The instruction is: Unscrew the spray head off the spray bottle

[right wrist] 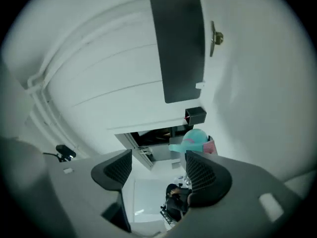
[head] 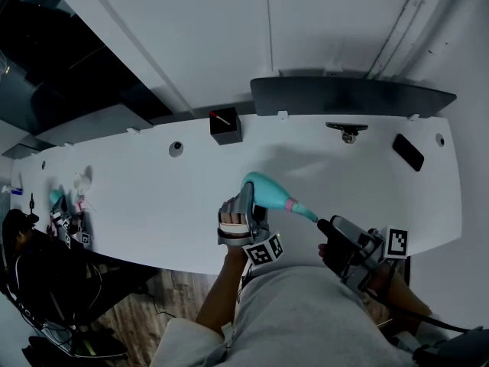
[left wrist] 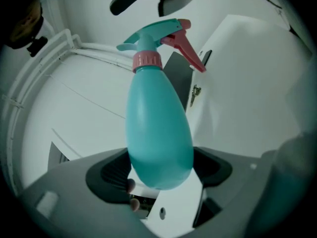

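Left gripper point(head: 246, 209): jaws pinch bottle point(left wrist: 158, 128) body, frame centre
Right gripper point(right wrist: 158, 175): jaws spread, nothing between, lower right
Head point(left wrist: 158, 36): on bottle, upper centre

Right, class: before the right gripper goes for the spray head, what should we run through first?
1. The left gripper clamps the spray bottle by its body: ok.
2. The spray head sits on the pink collar: ok.
3. The right gripper has its jaws apart, nothing between them: ok.
4. Right gripper's jaws around the spray head: not ok, it lies beyond their tips.
5. Collar loosened: cannot tell.
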A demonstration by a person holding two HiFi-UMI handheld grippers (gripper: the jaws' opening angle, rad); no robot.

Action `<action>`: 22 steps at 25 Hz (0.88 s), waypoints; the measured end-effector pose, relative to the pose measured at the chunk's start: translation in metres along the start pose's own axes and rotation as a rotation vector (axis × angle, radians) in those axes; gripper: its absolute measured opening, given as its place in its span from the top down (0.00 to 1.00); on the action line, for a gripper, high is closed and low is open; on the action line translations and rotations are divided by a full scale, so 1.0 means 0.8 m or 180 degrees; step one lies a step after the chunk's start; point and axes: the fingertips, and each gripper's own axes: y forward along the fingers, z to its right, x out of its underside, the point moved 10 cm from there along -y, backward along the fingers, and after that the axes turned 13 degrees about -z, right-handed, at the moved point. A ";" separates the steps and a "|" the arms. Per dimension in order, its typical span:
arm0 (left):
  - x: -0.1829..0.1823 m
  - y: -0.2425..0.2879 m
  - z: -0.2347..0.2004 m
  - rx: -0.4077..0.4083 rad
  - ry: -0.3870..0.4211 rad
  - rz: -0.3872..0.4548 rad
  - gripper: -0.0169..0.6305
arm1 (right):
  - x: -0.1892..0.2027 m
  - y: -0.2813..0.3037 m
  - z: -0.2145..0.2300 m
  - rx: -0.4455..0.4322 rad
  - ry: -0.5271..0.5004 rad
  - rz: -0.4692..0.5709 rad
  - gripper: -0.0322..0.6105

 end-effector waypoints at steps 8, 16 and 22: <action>-0.007 -0.009 -0.009 -0.0440 0.0214 0.0209 0.38 | 0.012 0.029 0.053 0.0139 0.0929 0.0308 0.47; -0.008 -0.018 0.000 -0.0371 0.0299 0.0292 0.38 | -0.016 0.035 0.043 0.0888 -0.0005 0.0105 0.80; -0.005 -0.018 0.011 -0.0038 0.0093 0.0146 0.38 | -0.024 0.048 0.010 0.1629 -0.1904 -0.0593 0.81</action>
